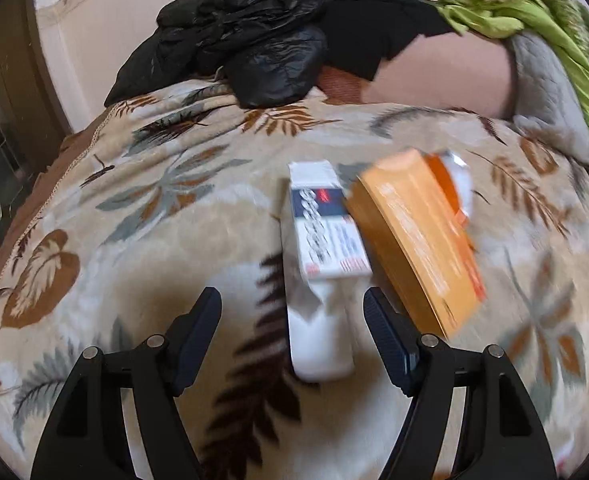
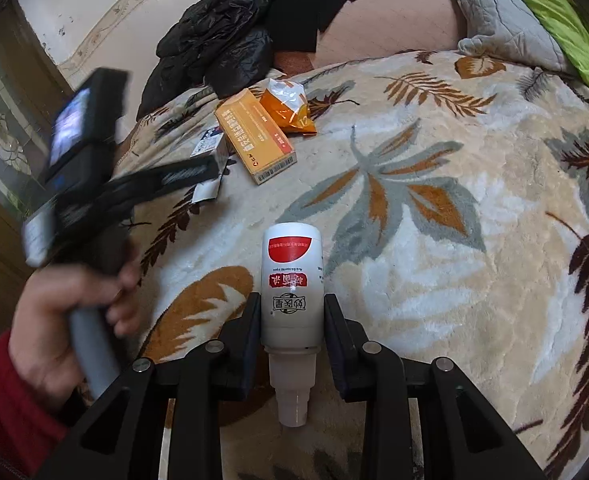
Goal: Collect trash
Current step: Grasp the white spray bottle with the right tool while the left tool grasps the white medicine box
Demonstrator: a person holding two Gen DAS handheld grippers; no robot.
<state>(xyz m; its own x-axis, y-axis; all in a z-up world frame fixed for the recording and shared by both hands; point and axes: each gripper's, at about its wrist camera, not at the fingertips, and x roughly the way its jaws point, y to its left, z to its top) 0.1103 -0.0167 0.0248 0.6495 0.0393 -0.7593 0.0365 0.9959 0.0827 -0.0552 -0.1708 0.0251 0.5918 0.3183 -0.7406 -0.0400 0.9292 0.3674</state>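
Observation:
A white carton with a blue label [image 1: 326, 236] lies on the leaf-patterned blanket [image 1: 146, 208], between the fingers of my left gripper [image 1: 292, 298], which is open and does not press on it. An orange carton [image 1: 414, 240] leans beside it on the right, with an orange and white wrapper [image 1: 456, 176] behind. In the right wrist view, my right gripper [image 2: 292, 300] is shut on a white bottle with a red label [image 2: 292, 280], nozzle toward the camera. The left gripper [image 2: 210, 172] shows there, blurred, over the white carton [image 2: 210, 146], near the orange carton [image 2: 254, 140] and wrapper [image 2: 288, 108].
A black jacket [image 1: 254, 40] is heaped at the blanket's far edge, also seen as the black jacket [image 2: 214, 48]. Green cloth [image 1: 534, 20] and a grey quilted pillow [image 2: 502, 20] lie at the far right. A hand in a red sleeve [image 2: 62, 312] holds the left gripper's handle.

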